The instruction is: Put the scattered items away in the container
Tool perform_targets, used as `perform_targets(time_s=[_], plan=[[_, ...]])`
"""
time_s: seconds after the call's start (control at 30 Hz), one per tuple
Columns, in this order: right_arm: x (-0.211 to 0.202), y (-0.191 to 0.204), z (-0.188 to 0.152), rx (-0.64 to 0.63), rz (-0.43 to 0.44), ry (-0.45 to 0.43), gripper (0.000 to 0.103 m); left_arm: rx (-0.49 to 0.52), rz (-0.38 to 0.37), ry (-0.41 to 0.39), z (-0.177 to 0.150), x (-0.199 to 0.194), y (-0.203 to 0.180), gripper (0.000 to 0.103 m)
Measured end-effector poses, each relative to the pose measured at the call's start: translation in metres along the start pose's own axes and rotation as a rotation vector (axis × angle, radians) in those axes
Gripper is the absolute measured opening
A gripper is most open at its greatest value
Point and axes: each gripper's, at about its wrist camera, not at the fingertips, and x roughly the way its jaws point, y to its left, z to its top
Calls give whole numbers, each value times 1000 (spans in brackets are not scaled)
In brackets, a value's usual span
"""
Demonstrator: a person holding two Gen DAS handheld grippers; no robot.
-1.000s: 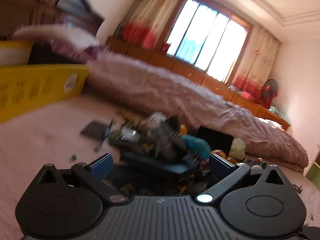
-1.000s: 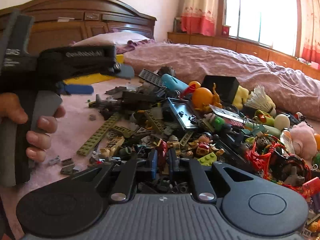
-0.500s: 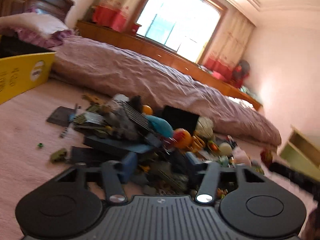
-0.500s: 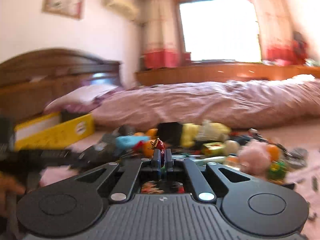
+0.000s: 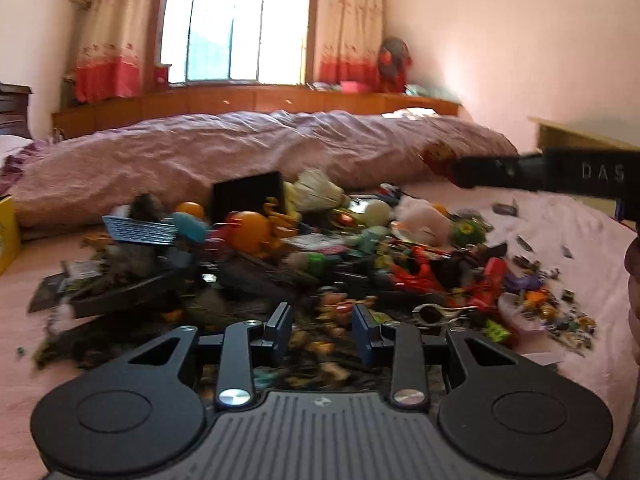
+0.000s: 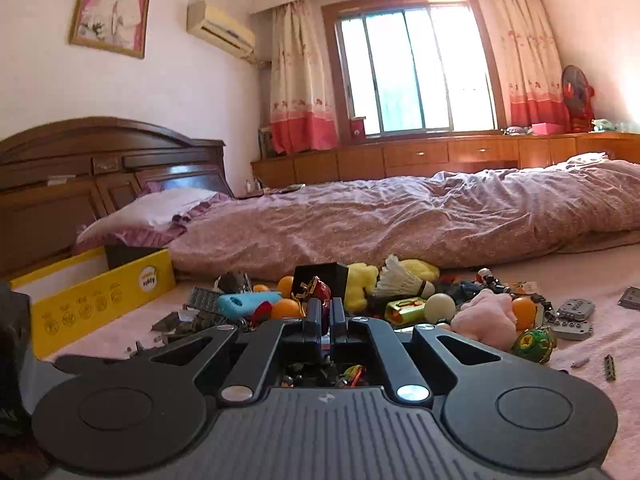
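Note:
A heap of scattered toys (image 5: 304,256) lies on the pink bed surface: bricks, balls, a shuttlecock, plush pieces. My left gripper (image 5: 322,330) is open and empty, low over the near edge of the heap. My right gripper (image 6: 326,314) is shut on a small red toy figure (image 6: 318,288), held up above the heap. The right gripper's body shows at the right in the left wrist view (image 5: 560,174). The yellow box (image 6: 100,300), the container, stands at the left by the headboard; its corner shows in the left wrist view (image 5: 8,232).
A rolled purple quilt (image 6: 400,216) lies behind the heap. A black box (image 5: 246,196), an orange ball (image 5: 250,230), a pink plush (image 6: 486,316) and a grey remote (image 6: 574,314) lie in the heap. Small bits are strewn at the right (image 5: 560,312).
My right gripper closed on the red figure and lifted it from the heap, tilting up. My left gripper swung right, away from the yellow box, to face the heap.

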Motion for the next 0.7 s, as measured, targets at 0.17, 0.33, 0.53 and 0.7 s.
perform_targets(time_s=[0.17,0.33,0.53,0.7], plan=[[-6,-4,3,9,-8,-12,6,32,-48,57,-6,22,-20,36],[-5,-1,2,1,0,3,6,59,-52,56,-14,25,-25,44],[-11,-3,5,5,-5,-24,6,94,-100,64,-19,18,-24,43],[-12,-4,6,14,-5,-23,6,-78,-39,16,9,21,-4,27]])
